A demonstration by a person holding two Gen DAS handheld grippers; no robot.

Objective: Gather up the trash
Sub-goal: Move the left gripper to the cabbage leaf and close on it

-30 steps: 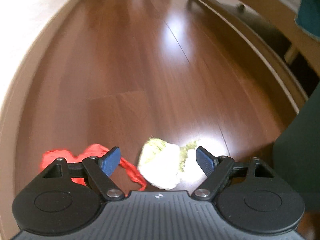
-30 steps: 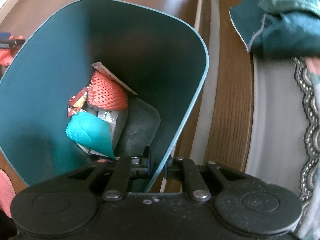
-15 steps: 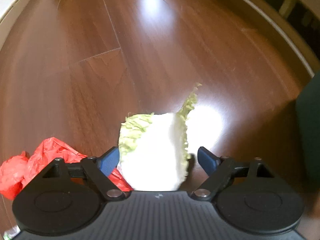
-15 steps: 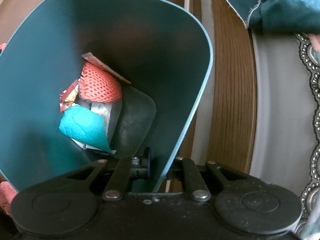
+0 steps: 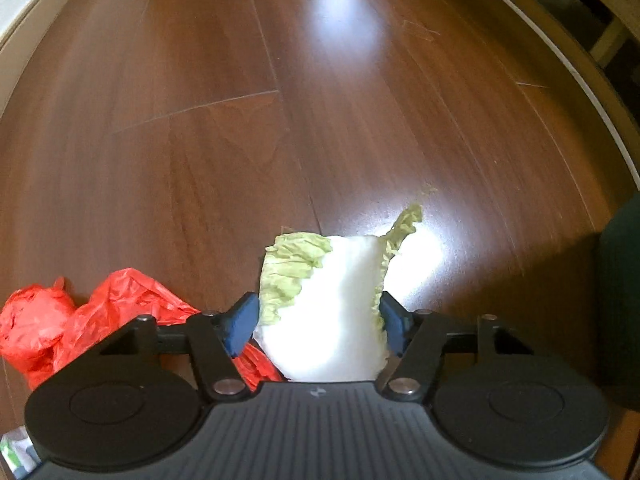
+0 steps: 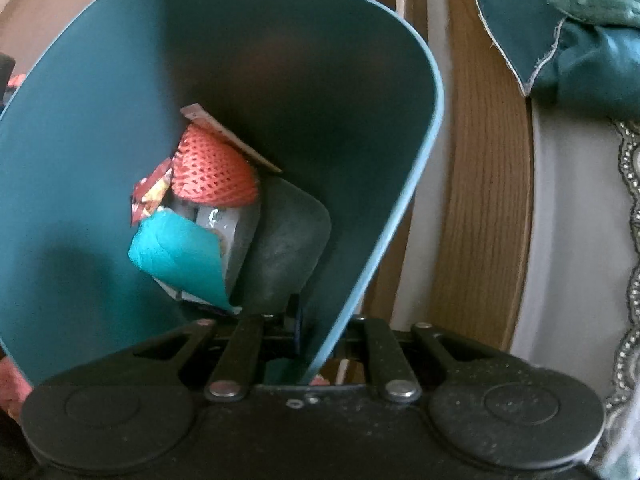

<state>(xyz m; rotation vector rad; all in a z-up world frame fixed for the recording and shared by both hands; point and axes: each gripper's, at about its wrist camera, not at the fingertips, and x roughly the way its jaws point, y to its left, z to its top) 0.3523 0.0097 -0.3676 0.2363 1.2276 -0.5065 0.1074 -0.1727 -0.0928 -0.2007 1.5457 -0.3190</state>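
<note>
A piece of cabbage (image 5: 328,292), white with pale green frills, lies on the brown wooden floor (image 5: 280,120) between the blue pads of my left gripper (image 5: 318,324). Its jaws are closing and both pads touch the cabbage's sides. A crumpled red plastic bag (image 5: 80,312) lies just to the left of it. My right gripper (image 6: 320,344) is shut on the wall of a teal bin (image 6: 100,100), near its rim. Inside the bin lie an orange foam net (image 6: 212,172), a teal paper (image 6: 176,252) and a snack wrapper (image 6: 150,196).
The bin's dark side (image 5: 620,300) stands at the right edge of the left wrist view. A wooden bed frame (image 6: 480,200) runs along the bin's right, with green cloth (image 6: 580,60) and a white lace-edged sheet (image 6: 580,240) on it. A pale skirting board (image 5: 24,20) borders the floor at the far left.
My left gripper has come down over the cabbage and its jaws have drawn in from wide apart until the pads meet the cabbage. The right gripper keeps its hold on the bin.
</note>
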